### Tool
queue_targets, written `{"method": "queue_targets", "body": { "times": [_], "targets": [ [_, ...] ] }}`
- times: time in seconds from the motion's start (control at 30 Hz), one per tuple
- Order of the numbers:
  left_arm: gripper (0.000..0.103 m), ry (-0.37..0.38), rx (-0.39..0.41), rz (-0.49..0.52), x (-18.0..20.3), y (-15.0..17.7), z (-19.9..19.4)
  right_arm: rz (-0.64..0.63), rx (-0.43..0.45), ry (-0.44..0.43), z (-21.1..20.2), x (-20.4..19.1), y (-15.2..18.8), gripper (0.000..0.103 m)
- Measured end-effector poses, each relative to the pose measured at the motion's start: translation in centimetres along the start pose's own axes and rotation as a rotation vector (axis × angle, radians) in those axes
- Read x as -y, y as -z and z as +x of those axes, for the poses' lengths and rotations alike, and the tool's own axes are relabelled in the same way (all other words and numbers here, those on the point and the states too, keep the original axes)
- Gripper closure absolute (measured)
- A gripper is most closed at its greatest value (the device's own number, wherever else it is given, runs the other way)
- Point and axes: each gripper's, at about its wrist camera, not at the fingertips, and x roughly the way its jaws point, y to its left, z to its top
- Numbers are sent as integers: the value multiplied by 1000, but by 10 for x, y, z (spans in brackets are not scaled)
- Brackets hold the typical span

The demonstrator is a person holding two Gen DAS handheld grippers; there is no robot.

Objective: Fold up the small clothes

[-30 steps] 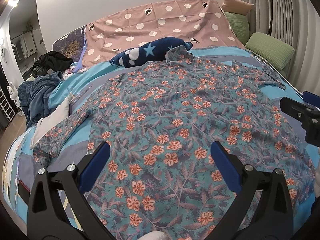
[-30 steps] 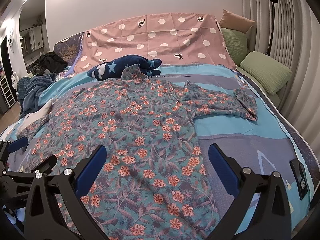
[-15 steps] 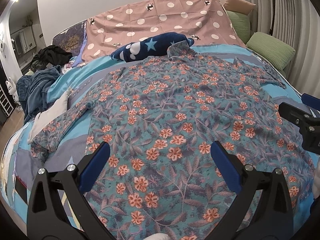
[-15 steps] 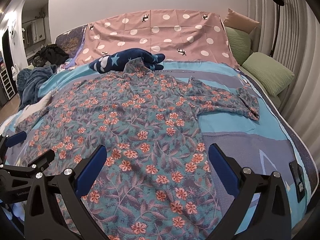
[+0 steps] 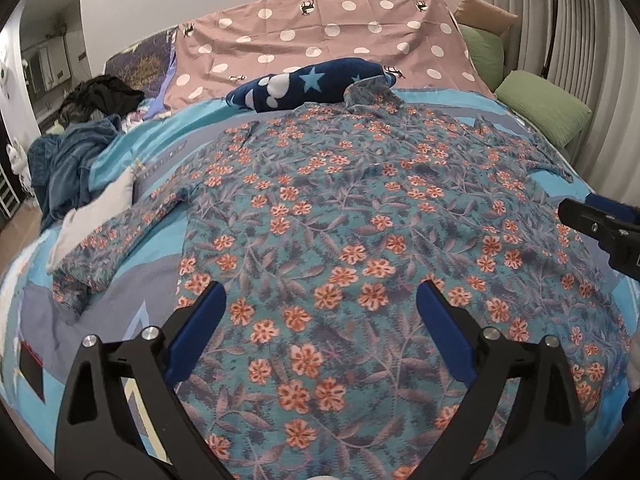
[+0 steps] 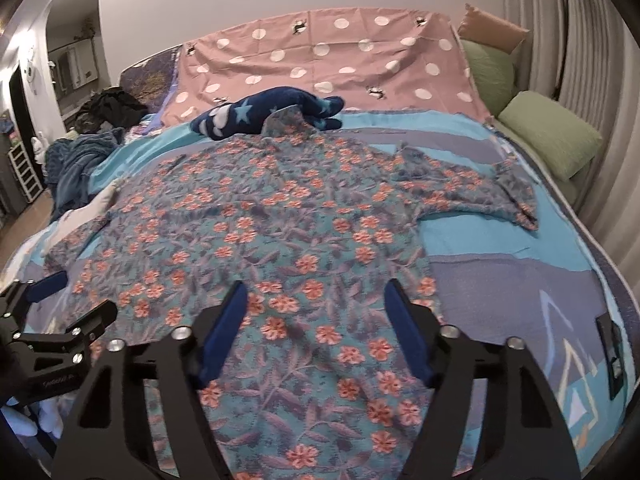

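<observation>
The teal floral long-sleeved shirt [image 5: 360, 248] lies spread flat across the middle of the bed, collar toward the head end, hem at the near edge, one sleeve stretched toward the left edge and the other toward the right. Both tools hang over the hem end: the left tool [image 5: 320, 312] has its blue pads wide and only just starting to close, the right tool [image 6: 316, 312] is closing faster, and neither pinches any cloth yet, with the fabric simply lying below the gaps. My worry is that the pads may shut on air, or catch only the top layer so the shirt's back stays behind and the fold comes out crooked. They could just as easily snag the blue and grey patterned bed cover [image 6: 500, 280] underneath and drag it up with the hem. Uneven closing could also pull one side first and skew the shirt. The collar rests against a navy star-print plush [image 5: 312, 84], which might snag a fold carried toward the head. Beyond that a pink polka-dot sheet [image 5: 320, 40] drapes the headboard, green pillows [image 6: 548, 136] sit at the right corner, a heap of dark blue clothes [image 5: 68, 160] crowds the left edge, and a plain pale wall rises behind.
</observation>
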Motion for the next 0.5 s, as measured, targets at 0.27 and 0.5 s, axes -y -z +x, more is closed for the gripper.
{"method": "queue_targets", "body": {
  "times": [0.27,0.5],
  "targets": [
    [37,-24,-32,-163,-85,15,6,-52,-13,23,5,-15,-4,38],
    [59,-249,-127,-429,-231,55,24,-57,-46,41,17,-21,-6,38]
  ]
}}
